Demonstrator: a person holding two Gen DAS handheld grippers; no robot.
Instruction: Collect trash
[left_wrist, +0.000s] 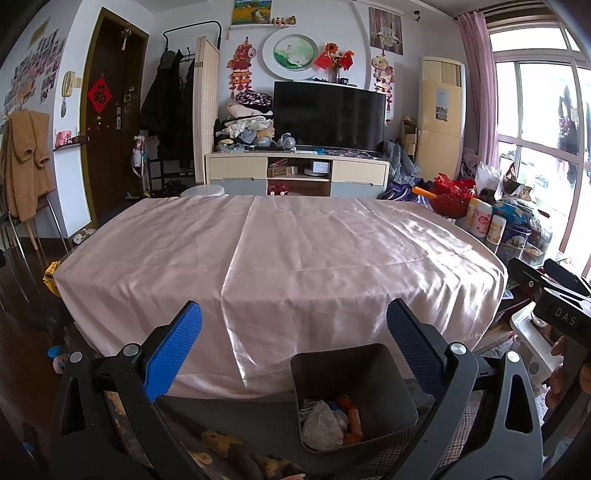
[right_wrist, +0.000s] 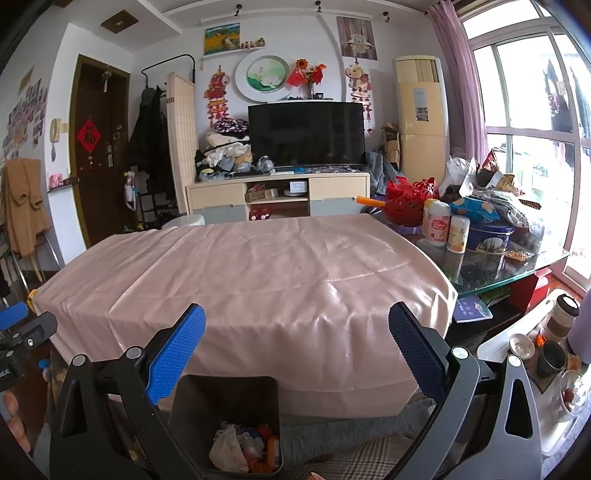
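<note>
A: Where is the trash seen, measured from the bin (left_wrist: 354, 398)?

B: Inside it. A crumpled white wad (left_wrist: 321, 421) and some orange and blue scraps (left_wrist: 352, 417) are seen at the bottom, and the same heap shows in the right wrist view. The bin is stood on the floor just in front of the table (left_wrist: 280, 258), below its near edge.

A: And what is seen on the cloth beyond the bin?

B: Nothing. The pink cloth behind the bin is seen bare from both views, with only creases on it. No loose trash can be made out on it.

A: How are the grippers held?

B: The left gripper (left_wrist: 293, 328) is held above the bin, slightly to its left, jaws spread wide, nothing between them. The right gripper (right_wrist: 297, 332) is held above the bin too, slightly to its right, jaws likewise released and empty.

A: So how far along is the task judged to be?

B: It is judged all but finished: the trash is in the bin and nothing is gripped. To the right of the bin a cluttered glass table (right_wrist: 517, 273) is seen, with bottles and bags, but whether any of that counts as trash cannot be told.
</note>
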